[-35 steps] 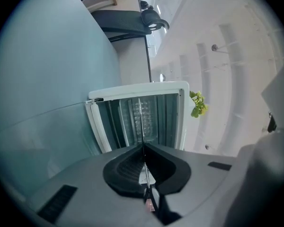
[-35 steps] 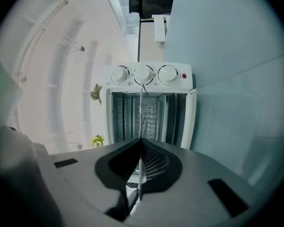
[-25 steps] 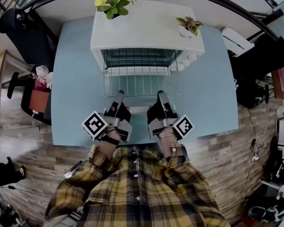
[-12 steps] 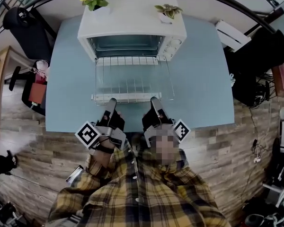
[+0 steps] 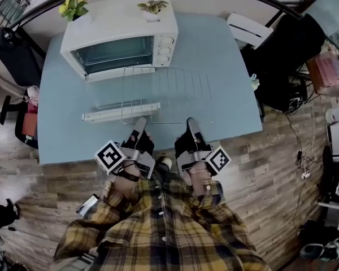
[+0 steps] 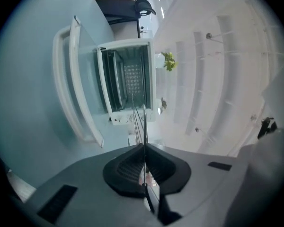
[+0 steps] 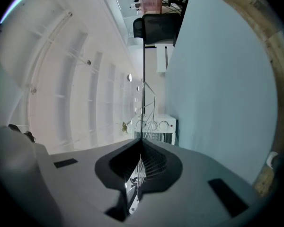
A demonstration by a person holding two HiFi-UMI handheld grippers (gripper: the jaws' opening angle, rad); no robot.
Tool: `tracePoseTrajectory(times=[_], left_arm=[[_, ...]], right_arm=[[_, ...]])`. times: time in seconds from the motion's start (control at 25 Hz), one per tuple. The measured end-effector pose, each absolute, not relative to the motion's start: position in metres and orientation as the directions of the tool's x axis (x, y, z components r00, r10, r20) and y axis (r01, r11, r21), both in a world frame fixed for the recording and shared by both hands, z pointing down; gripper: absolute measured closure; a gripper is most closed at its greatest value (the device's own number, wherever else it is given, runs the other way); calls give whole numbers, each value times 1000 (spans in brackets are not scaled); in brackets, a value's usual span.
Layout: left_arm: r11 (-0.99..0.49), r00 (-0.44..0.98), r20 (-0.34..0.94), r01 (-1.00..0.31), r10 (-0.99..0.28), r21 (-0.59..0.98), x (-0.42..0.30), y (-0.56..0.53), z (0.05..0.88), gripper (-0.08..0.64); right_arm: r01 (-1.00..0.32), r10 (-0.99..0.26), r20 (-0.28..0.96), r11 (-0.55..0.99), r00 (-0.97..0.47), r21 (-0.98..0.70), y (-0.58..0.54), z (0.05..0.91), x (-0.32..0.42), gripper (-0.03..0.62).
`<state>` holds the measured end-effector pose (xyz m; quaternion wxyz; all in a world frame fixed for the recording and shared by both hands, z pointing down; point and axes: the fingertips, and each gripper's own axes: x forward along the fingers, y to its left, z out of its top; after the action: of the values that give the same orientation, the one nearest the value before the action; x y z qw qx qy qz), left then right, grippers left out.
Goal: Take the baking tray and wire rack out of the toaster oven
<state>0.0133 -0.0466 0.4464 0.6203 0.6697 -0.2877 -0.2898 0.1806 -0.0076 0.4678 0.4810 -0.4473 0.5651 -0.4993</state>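
Note:
The wire rack (image 5: 166, 95) is outside the white toaster oven (image 5: 120, 35) and hangs level over the open door (image 5: 121, 112) and the blue table (image 5: 226, 66). My left gripper (image 5: 140, 121) and right gripper (image 5: 190, 121) are each shut on the rack's near edge. In the left gripper view the rack (image 6: 143, 119) shows edge-on as thin wires running from the left gripper (image 6: 143, 148) toward the oven (image 6: 128, 79). The right gripper view shows the same wires (image 7: 143, 108) leaving the right gripper (image 7: 141, 143). I cannot make out a baking tray in the dark oven cavity.
Two small potted plants (image 5: 73, 4) stand on the oven's top. A white box (image 5: 248, 30) lies at the table's back right, and a small object (image 5: 252, 82) sits at its right edge. Black chairs (image 5: 282, 66) stand around the table on the wooden floor.
Both grippers have drawn the rack out of the oven toward me and to the right. The oven now sits farther up and left in the head view.

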Motion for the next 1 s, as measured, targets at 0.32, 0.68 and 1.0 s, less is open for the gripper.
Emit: tracePoseTrajectory(times=[0.32, 0.68, 1.0], left_arm=[[-61, 799, -27, -13, -600, 998, 104, -32, 452, 560], [-6, 872, 26, -33, -489, 999, 166, -13, 479, 558], [98, 874, 194, -168, -446, 981, 170, -14, 539, 555]], right_arm=[[-49, -995, -85, 82, 53, -995, 40, 474, 260, 583], [-19, -982, -19, 15, 186, -1000, 80, 498, 309, 583], [49, -976, 120, -113, 184, -992, 84, 552, 315, 582]])
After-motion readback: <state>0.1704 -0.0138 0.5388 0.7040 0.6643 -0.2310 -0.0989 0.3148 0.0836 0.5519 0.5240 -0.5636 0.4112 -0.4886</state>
